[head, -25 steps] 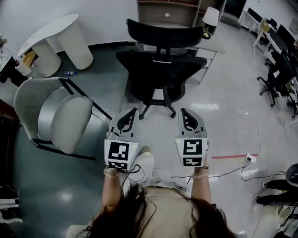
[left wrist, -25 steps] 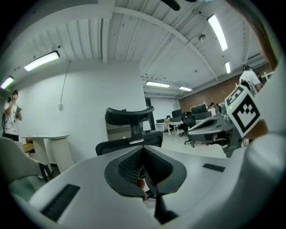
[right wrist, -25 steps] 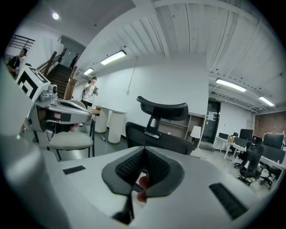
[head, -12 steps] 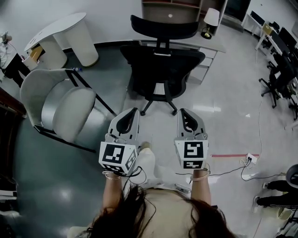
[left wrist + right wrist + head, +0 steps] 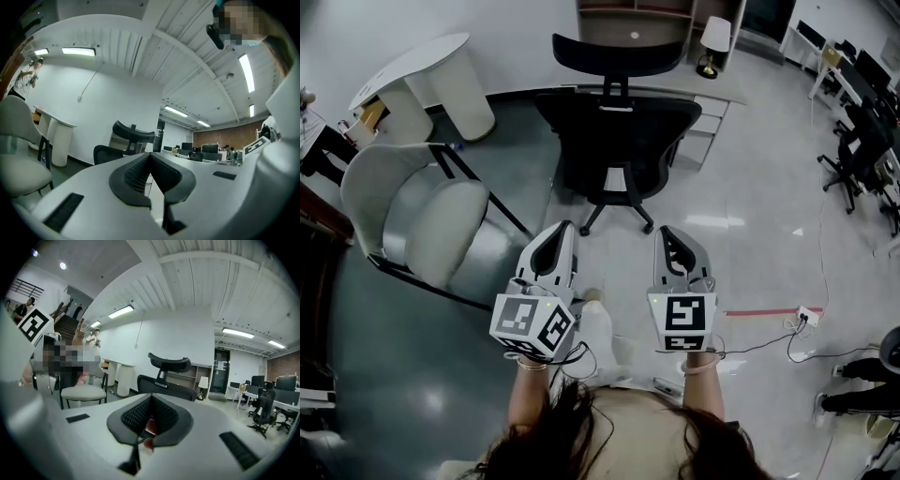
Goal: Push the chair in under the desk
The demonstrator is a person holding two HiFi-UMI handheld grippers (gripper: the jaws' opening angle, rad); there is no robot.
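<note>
Left gripper (image 5: 561, 234): jaws fully closed, nothing between them. Right gripper (image 5: 670, 239): jaws also closed, empty. They sit side by side at lower centre of the head view, touching nothing. Their cubes carry black-and-white square markers. Black chair (image 5: 623, 141) is at upper centre, apart from both grippers, by the bench (image 5: 722, 96) edge.

Left gripper (image 5: 150, 157): jaws shut tight together, nothing between them.
Chair (image 5: 132, 133): black, headrest above the backrest, beyond the jaw tips (partly hidden by the gripper's pale body).
Left edge: pale armchair (image 5: 18, 176) beside a white table (image 5: 61, 143).
Far right: monitors (image 5: 206, 149) before a brick wall (image 5: 229, 133).
</note>
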